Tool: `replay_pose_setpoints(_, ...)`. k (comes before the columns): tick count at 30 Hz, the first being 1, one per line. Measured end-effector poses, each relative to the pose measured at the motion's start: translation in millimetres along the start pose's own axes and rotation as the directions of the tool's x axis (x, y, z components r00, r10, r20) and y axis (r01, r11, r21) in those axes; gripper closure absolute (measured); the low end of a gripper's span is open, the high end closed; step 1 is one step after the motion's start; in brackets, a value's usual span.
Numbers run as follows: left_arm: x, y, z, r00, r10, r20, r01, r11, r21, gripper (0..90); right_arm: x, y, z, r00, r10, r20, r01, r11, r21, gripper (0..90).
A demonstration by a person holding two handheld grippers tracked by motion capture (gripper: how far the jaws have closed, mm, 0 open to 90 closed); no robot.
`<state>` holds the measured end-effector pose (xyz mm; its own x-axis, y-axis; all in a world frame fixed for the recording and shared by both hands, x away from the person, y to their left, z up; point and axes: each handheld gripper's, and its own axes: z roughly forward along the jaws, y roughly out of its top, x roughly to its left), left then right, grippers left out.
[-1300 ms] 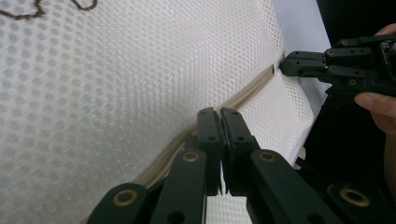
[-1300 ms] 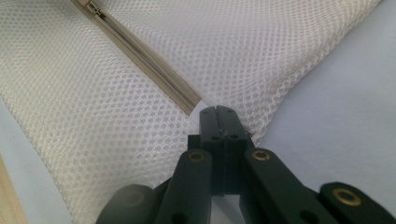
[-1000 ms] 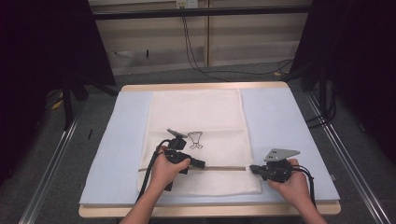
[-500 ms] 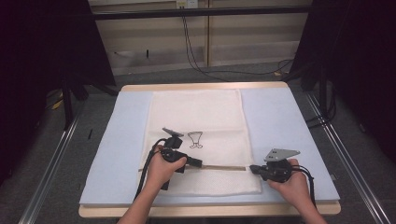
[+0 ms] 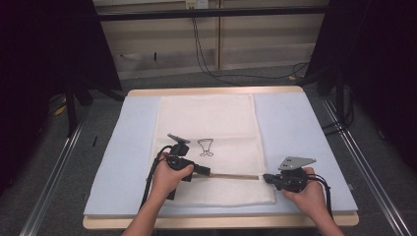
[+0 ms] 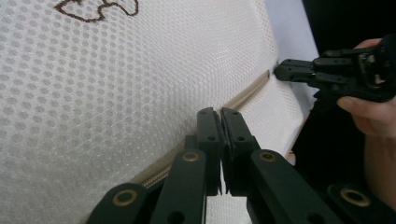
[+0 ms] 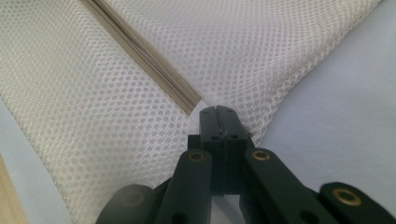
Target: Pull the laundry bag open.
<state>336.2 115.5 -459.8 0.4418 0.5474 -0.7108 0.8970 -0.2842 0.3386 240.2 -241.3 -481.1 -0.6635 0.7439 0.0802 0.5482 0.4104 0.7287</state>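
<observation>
- High view: I have a white mesh laundry bag [image 5: 209, 147] lying flat on the pale blue mat [image 5: 300, 137] of the table [image 5: 216, 222]. Its beige zipper [image 5: 235, 176] runs across the near part of the bag. My left gripper [image 5: 205, 171] sits at the zipper's left end, my right gripper [image 5: 266, 178] at the bag's right edge, where the zipper ends. A small dark embroidered figure [image 5: 206, 147] lies just beyond the left gripper.
- Left gripper view: the jaws are pressed together right at the zipper [image 6: 247, 93]. I judge they pinch the slider or its pull, though the jaws hide it, so I cannot be sure. The right gripper [image 6: 282, 72] shows farther off at the far end of the zipper.
- Right gripper view: the jaws are pressed together on the mesh [image 7: 243, 116] beside the zipper end [image 7: 189, 103], anchoring that corner.
- Risks, as I judge them: if the right pinch slips, the bag will bunch instead of staying taut and the slider may jam. If the left jaws hold mesh rather than the pull, a tug could snag or tear the netting.
</observation>
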Motion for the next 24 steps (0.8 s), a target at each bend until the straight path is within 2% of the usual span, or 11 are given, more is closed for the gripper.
replay_pose_setpoints(6, 1.1, -0.4, -0.3, 0.9999, -0.011, 0.011, 0.011, 0.9999, -0.003, 87.5, 0.0, 0.0, 0.0, 1.0, 0.0, 0.0, 0.0, 1.0, 0.0, 90.0)
replay_pose_setpoints(10, 3.7, -0.8, -2.7, 0.9999, -0.005, -0.014, 0.005, 1.0, 0.002, 87.4, -0.4, 0.0, 0.0, 1.0, 0.0, 0.0, 0.0, 1.0, 0.001, 90.0)
replay_pose_setpoints(11, 4.0, -1.2, -3.5, 0.9997, -0.024, -0.003, 0.023, 0.9997, -0.007, 87.5, -0.8, -0.2, -0.1, 0.9999, 0.008, -0.006, -0.008, 1.0, 0.0, 90.0)
replay_pose_setpoints(17, 7.5, -2.8, -10.6, 0.9997, -0.019, -0.014, 0.019, 0.9998, -0.01, 87.5, -1.0, -0.3, 0.0, 0.9999, 0.01, -0.007, -0.01, 1.0, -0.001, 90.0)
replay_pose_setpoints(19, 7.7, -3.2, -11.9, 0.9996, -0.029, -0.003, 0.029, 0.9995, -0.015, 87.4, -0.9, -0.3, 0.0, 0.9999, 0.011, -0.007, -0.011, 1.0, 0.0, 90.0)
replay_pose_setpoints(21, 9.4, -3.3, -13.5, 0.9998, -0.012, -0.013, 0.012, 0.9999, -0.011, 87.4, -1.0, -0.3, 0.0, 0.9999, 0.011, -0.007, -0.011, 1.0, -0.001, 90.0)
replay_pose_setpoints(24, 8.3, -3.4, -14.0, 0.9997, -0.021, -0.01, 0.021, 0.9997, -0.014, 87.5, -1.1, -0.2, 0.1, 0.9999, 0.011, -0.008, -0.011, 1.0, -0.001, 90.0)
